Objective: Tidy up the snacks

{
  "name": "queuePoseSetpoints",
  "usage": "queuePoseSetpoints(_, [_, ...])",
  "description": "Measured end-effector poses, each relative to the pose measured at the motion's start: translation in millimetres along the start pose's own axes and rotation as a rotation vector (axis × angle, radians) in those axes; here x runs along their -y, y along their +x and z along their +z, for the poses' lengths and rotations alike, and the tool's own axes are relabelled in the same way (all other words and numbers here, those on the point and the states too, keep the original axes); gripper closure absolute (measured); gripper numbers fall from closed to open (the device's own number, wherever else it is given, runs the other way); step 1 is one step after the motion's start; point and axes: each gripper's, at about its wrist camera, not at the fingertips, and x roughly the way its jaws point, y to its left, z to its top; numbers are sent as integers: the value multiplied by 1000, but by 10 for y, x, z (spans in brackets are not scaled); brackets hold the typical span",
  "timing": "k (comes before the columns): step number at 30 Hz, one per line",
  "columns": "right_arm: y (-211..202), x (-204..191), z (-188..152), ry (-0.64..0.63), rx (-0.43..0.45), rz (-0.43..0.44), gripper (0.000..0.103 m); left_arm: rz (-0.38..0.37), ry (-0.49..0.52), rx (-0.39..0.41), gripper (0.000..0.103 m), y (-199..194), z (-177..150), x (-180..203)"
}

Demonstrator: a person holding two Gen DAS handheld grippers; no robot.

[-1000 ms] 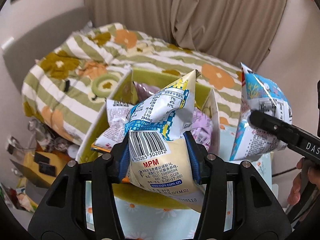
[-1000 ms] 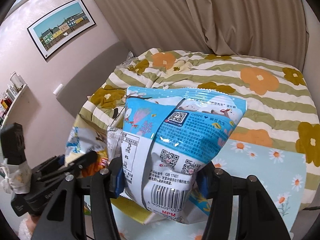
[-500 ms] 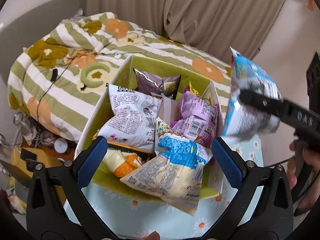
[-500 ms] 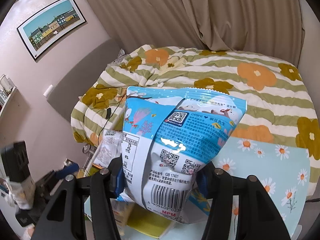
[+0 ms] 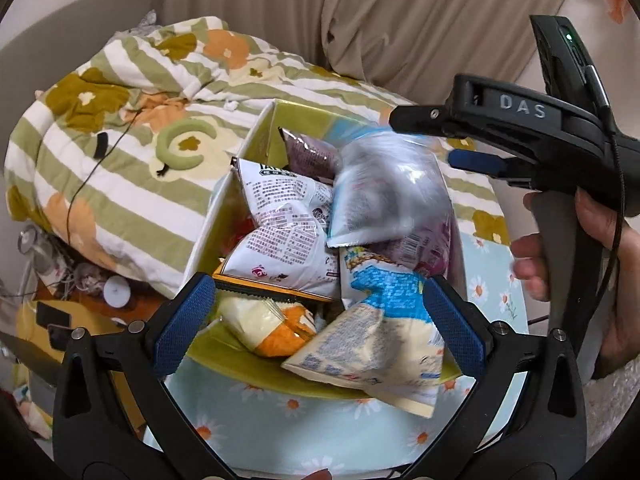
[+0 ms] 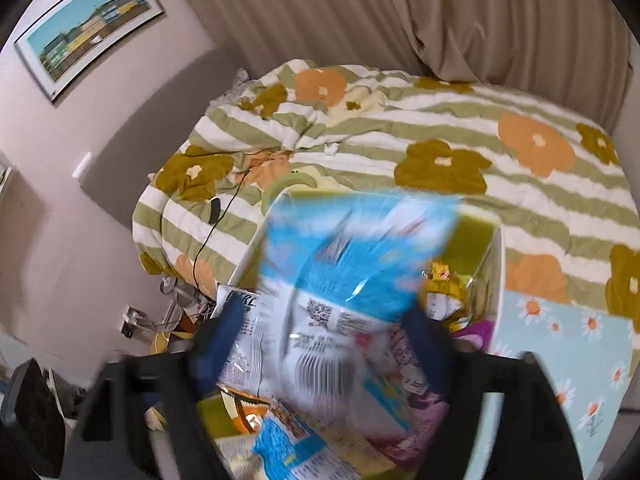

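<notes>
Your left hand-held gripper (image 5: 320, 320) now spread wide, empty; its yellow bag (image 5: 380, 344) dropped at box (image 5: 264, 128) front, lower centre. Right hand-held gripper (image 6: 328, 344) just released blue bag (image 6: 352, 264), blurred, falling into box, frame centre.

"DAS" stands in raised letters on the right tool (image 5: 472, 142), upper right; snack bag print is unreadable.

A bed carries everything: a rumpled quilt (image 5: 132, 184) in green and white stripes with orange and olive flowers covers its far part, a pale blue daisy-print sheet (image 5: 280, 428) its near part. The yellow-green box (image 5: 256, 364) of snack bags stands on the sheet, its far end against the quilt
</notes>
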Motion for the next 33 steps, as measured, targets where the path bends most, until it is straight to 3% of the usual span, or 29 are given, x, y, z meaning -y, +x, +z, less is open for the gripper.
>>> queuePoseSetpoints(2, [-38, 22, -79, 20, 26, -17, 2, -5, 17, -4, 0, 15, -13, 0])
queuePoseSetpoints(9, [-397, 118, -331, 53, 96, -70, 2, -17, 57, 24, 0, -105, -60, 182])
queuePoseSetpoints(18, [-1178, 364, -697, 89, 199, -126, 2, -86, 161, 95, 0, -480, -234, 946])
queuePoseSetpoints(25, [-1865, 637, -1332, 127, 261, -201, 2, -135, 220, 128, 0, -801, -672, 1550])
queuePoseSetpoints(33, [-2427, 841, -2074, 169, 307, -280, 2, -160, 251, 130, 0, -1143, -1307, 1881])
